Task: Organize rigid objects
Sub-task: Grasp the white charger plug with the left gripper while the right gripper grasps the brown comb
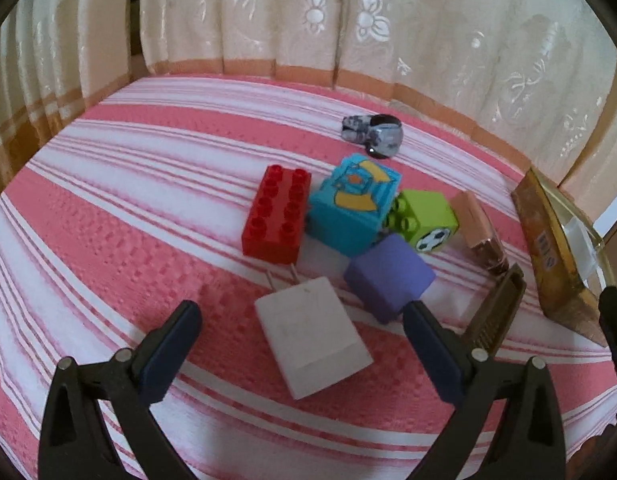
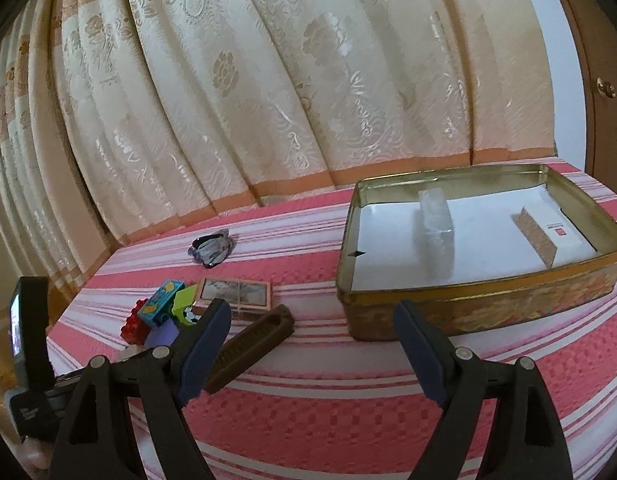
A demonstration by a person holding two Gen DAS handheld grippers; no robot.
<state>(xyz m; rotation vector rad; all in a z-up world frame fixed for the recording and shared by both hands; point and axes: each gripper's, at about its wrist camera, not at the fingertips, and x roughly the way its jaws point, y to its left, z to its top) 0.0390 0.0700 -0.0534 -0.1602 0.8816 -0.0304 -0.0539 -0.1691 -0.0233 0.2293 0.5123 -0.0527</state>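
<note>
The left tool [image 1: 302, 316] is wide open around the white plastic plug block [image 1: 311, 342] on the striped tabletop [image 1: 108, 240]. It could bump the purple block [image 1: 389, 276] just beside it. The right tool [image 2: 312, 322] is open too (holding nothing), near the gold metal tin [image 2: 468, 300].

Pink-and-white striped textured cloth [image 1: 128, 216] covers the surface. On it: white plug adapter [image 1: 312, 338] lying flat, prongs toward red stud brick [image 1: 276, 216]; blue printed block [image 1: 354, 204], green football block [image 1: 428, 220] and purple block [image 1: 388, 276] bunched together; grey crumpled item [image 1: 374, 136] farther back; copper flat box [image 2: 232, 294]; brown comb-like bar [image 2: 250, 346]; gold tin [image 2: 480, 304] on the right.
</note>
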